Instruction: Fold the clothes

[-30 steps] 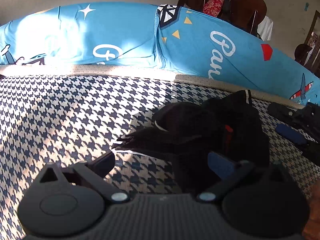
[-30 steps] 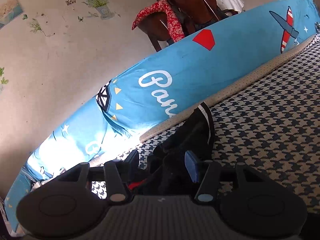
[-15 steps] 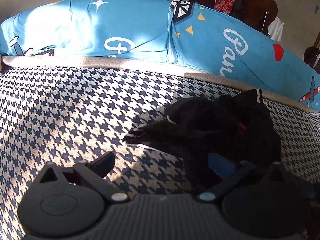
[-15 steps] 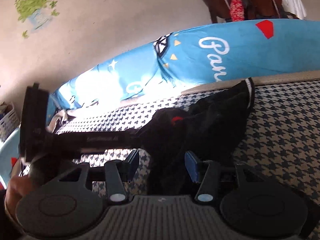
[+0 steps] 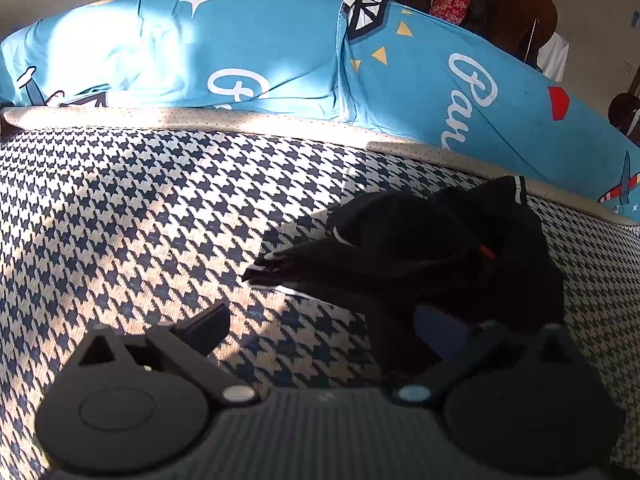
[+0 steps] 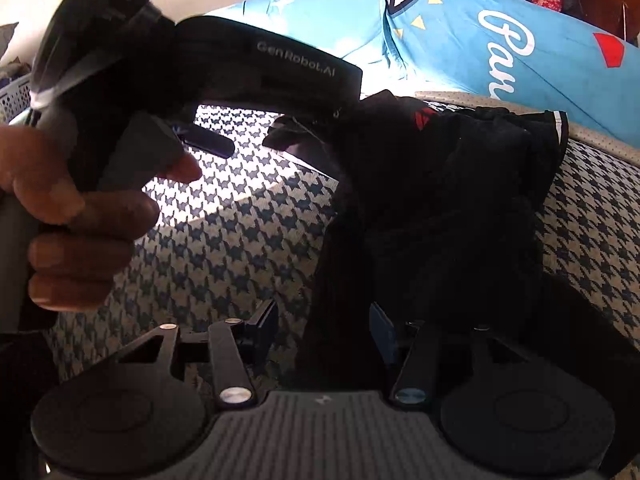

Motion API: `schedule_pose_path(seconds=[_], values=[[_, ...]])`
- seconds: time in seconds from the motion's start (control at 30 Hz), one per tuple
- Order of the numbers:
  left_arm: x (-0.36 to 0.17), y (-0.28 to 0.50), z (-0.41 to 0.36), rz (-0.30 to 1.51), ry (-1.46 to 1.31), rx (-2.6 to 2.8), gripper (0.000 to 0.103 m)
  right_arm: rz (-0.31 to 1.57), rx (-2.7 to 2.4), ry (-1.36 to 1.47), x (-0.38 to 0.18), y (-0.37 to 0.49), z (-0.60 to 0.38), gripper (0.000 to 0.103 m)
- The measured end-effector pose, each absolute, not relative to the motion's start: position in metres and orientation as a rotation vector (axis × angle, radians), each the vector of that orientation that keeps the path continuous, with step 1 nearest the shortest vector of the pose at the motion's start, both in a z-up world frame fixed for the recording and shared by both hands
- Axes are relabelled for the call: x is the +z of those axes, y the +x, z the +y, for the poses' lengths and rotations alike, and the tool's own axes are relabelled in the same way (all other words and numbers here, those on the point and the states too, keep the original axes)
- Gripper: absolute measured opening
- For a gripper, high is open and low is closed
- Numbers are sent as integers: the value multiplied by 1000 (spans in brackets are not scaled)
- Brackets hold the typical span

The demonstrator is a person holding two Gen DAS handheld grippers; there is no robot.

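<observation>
Black garment [image 5: 432, 256] lies crumpled on the houndstooth cover [image 5: 132, 208], right of centre in the left wrist view, with a white-striped cuff or hem at its upper right and a small red mark near its middle. Left gripper [image 5: 320, 322] sits at lower centre of that view, fingers spread wide and released; the left finger is over bare cover, the right finger with its blue pad [image 5: 440, 326] is at the near edge of the garment, and whether it touches the cloth cannot be told. In the right wrist view the garment [image 6: 448, 184] fills centre and right of frame, bunched, red mark at its top. Right gripper [image 6: 324, 334] at lower centre is also released, its fingers apart with a dark fold of the garment lying between them but not pinched. At left of the right wrist view a hand [image 6: 76, 220] grips the handle of the other gripper, whose body bears lettering and reaches toward the left edge of the garment. Blue printed pillows [image 5: 248, 48] run along the top of both views, behind a beige dotted strip [image 5: 200, 118]. Strong sunlight falls across the left part of the cover.
</observation>
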State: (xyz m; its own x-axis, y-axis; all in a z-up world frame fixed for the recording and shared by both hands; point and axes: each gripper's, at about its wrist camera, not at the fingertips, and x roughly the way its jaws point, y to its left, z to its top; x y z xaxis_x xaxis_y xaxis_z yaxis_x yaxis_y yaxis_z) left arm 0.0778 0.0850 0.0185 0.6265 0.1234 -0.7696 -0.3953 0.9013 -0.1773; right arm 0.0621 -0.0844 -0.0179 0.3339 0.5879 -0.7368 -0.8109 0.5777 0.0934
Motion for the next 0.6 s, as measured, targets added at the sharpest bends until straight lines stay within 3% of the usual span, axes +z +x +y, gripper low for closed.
schedule_pose_path(seconds=[0.13,0.23,0.27,0.6], values=[[19,77,86,843,-353,305,103,774,915,-389,-24,56,-80,48],[19,77,85,843,-352,307,103,760,886,-402,-24,58,-81,23],[19,77,85,842,-352,308,103,757,874,-401,-23,59,-82,10],[18,79,85,849,-343,308,103,640,725,-171,13,85,-126,8]])
